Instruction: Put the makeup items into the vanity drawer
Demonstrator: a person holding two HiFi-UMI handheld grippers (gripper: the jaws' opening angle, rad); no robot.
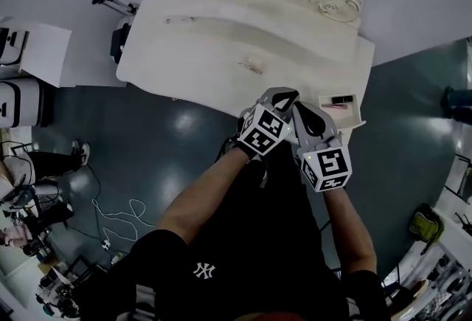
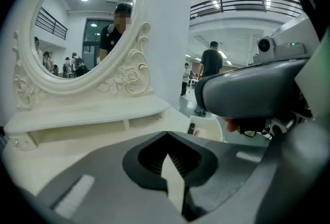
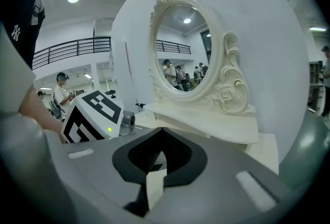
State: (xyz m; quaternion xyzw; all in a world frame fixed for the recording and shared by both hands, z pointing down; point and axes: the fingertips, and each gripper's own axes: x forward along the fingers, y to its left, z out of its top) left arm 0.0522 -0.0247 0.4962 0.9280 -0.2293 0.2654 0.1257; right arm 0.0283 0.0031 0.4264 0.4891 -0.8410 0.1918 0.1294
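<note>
I have both grippers held close together in front of the white vanity [image 1: 221, 39]. In the head view the left gripper [image 1: 281, 99] and the right gripper [image 1: 307, 116] sit side by side, almost touching, and both point toward the near edge of the surface.

In the left gripper view, the left gripper's [image 2: 165, 134] fingers are closed tip to tip with nothing between them. In the right gripper view, the right gripper's [image 3: 160, 130] fingers are closed the same way and hold nothing. That view also shows the left gripper's marker cube [image 3: 92, 115] just to the left.

The vanity drawer [image 1: 355, 119] stands pulled out at the right end of the vanity, just right of the right gripper's fingers. A small dark makeup item [image 1: 341, 99] lies flat inside it. From the head view its long axis runs left to right, along the drawer's back wall. I cannot make out what kind of item it is, or which end is the cap.

From the left gripper's camera I see the same drawer [image 2: 210, 133] past the closed fingers, with the dark item [image 2: 191, 128] near its left wall.

The oval mirror [image 3: 185, 45] rises in its carved frame behind the surface.
</note>
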